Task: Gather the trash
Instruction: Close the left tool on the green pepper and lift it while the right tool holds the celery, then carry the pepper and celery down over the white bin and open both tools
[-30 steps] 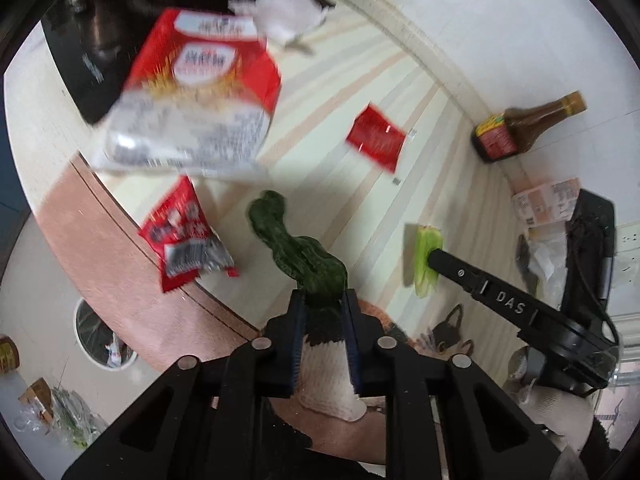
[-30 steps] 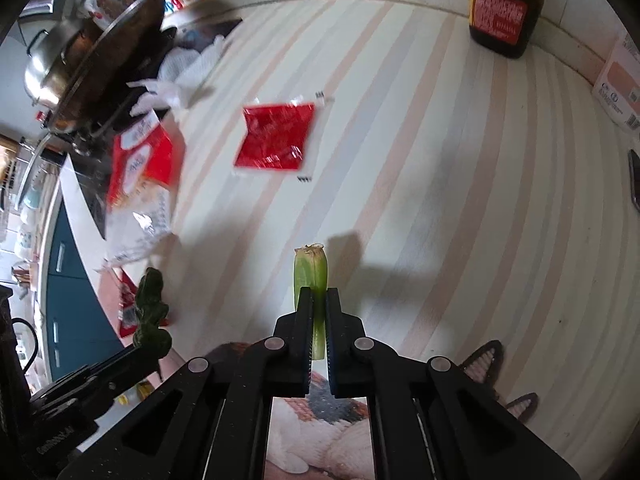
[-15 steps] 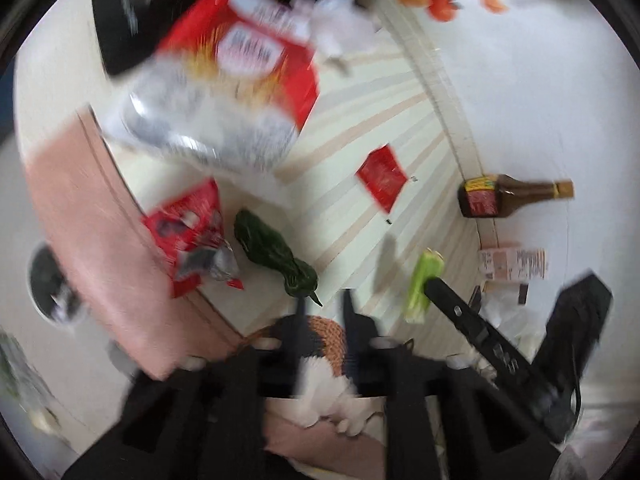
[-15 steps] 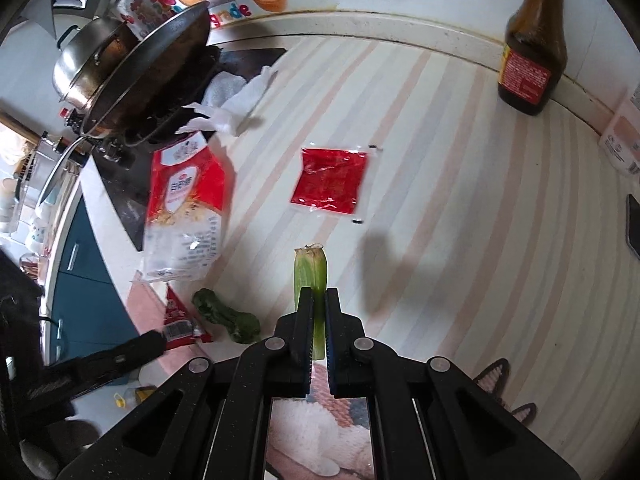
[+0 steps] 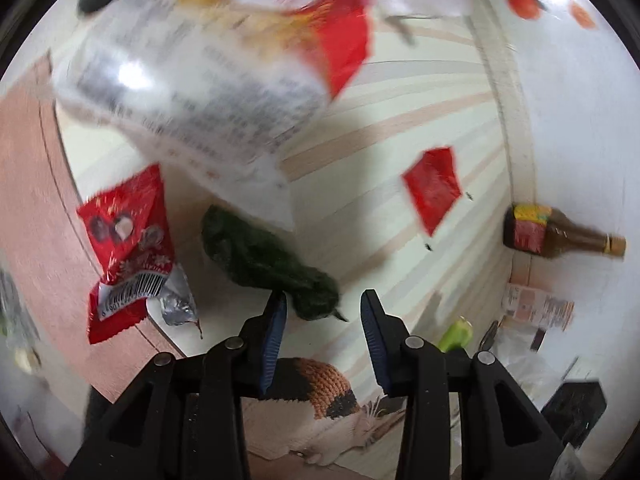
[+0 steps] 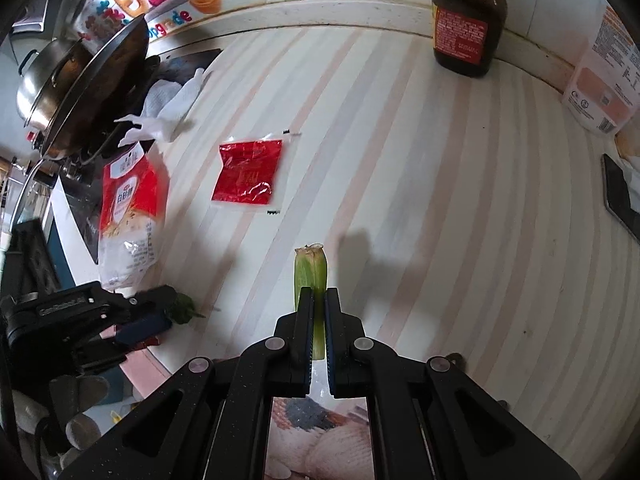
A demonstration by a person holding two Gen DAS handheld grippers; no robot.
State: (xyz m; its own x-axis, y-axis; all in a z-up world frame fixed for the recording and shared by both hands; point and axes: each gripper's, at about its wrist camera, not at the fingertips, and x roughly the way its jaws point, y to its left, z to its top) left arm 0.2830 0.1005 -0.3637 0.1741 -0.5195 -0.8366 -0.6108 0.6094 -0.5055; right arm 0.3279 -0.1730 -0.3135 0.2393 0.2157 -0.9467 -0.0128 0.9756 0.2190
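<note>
on striped counter (image 6: 400, 160), crinkly red sachet (image 6: 247, 171)

Sachet (image 6: 248, 171) mid-counter (image 6: 440, 200), noodle bag (image 6: 130, 216) left of it, bottle (image 6: 468, 20) behind against the wall.

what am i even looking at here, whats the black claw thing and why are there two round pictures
Each black claw is a hand-held gripper that a person carries, with a fisheye camera looking along its fingers, so there is one round picture per hand. In the left view, the left hand-held gripper has just been opening, nothing pinched; a dark green vegetable scrap lies on the striped counter just ahead. In the right view, the right hand-held gripper is shut on a pale green stalk piece. Also there: red sachet, big noodle bag, small red wrapper, sauce bottle.
</note>
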